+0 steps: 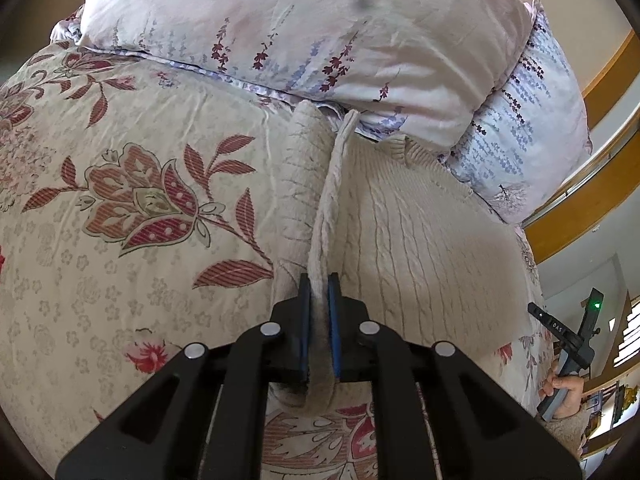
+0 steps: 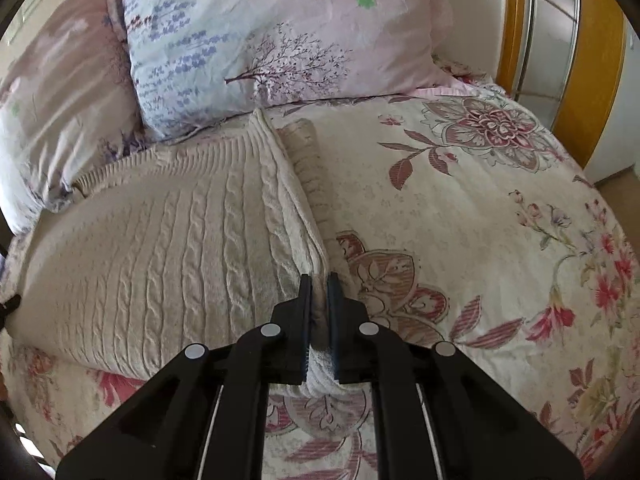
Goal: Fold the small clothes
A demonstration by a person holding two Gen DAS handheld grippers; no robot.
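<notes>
We find the cream sweater [image 2: 168, 248] lying on the bed [image 2: 460, 220] just below the pillows [image 2: 280, 40]. Our left hand-held gripper [image 1: 319, 280] is clenched on its raised edge at 12 o'clock; our right hand-held gripper [image 2: 319, 280] likewise pinches the edge. Judged step: first fold. The next move calls for carrying both held points across together.

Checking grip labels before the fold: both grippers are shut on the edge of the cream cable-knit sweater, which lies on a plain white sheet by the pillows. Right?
Not quite. The left gripper and right gripper do pinch the sweater, but both wrist views show it on a floral bedspread, not a plain white sheet, by the pillows.
</notes>
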